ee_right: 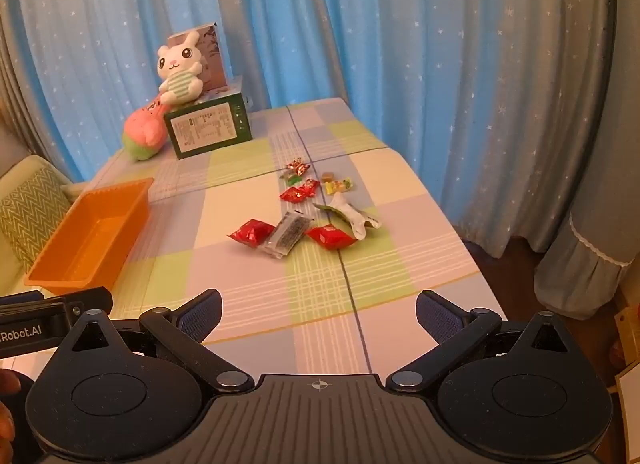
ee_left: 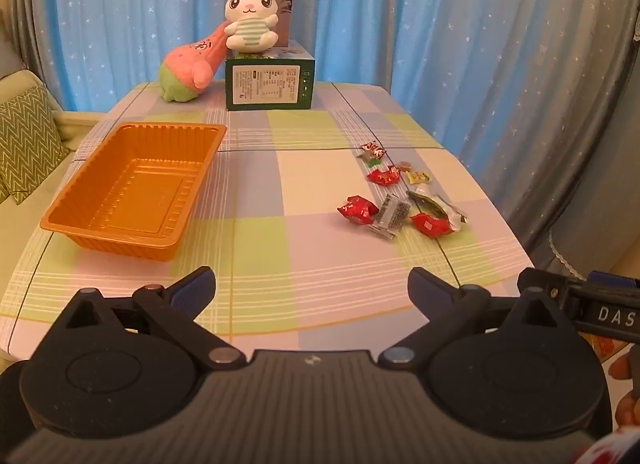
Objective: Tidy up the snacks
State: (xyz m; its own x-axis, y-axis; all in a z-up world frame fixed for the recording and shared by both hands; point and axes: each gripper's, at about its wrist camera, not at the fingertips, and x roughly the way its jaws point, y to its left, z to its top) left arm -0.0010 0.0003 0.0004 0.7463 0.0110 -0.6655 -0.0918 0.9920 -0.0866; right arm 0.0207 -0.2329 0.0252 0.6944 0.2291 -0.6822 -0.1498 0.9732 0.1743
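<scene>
We hold the left gripper (ee_left: 312, 284) and right gripper (ee_right: 318, 306) tilted down over the table's (ee_left: 304, 264) near edge, jaws spread wide, empty; the snacks (ee_right: 304, 219) lie scattered ahead, well apart from the orange tray (ee_left: 132, 187).

Wide-open right claw (ee_right: 318, 314), scattered snacks (ee_right: 304, 219), orange tray (ee_right: 90, 229), checked table (ee_right: 240, 207)

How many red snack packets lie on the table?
3. One red packet nearest the orange tray, one beside the torn white wrapper, one farther back. The far mixed-colour candy is unclear.
</scene>
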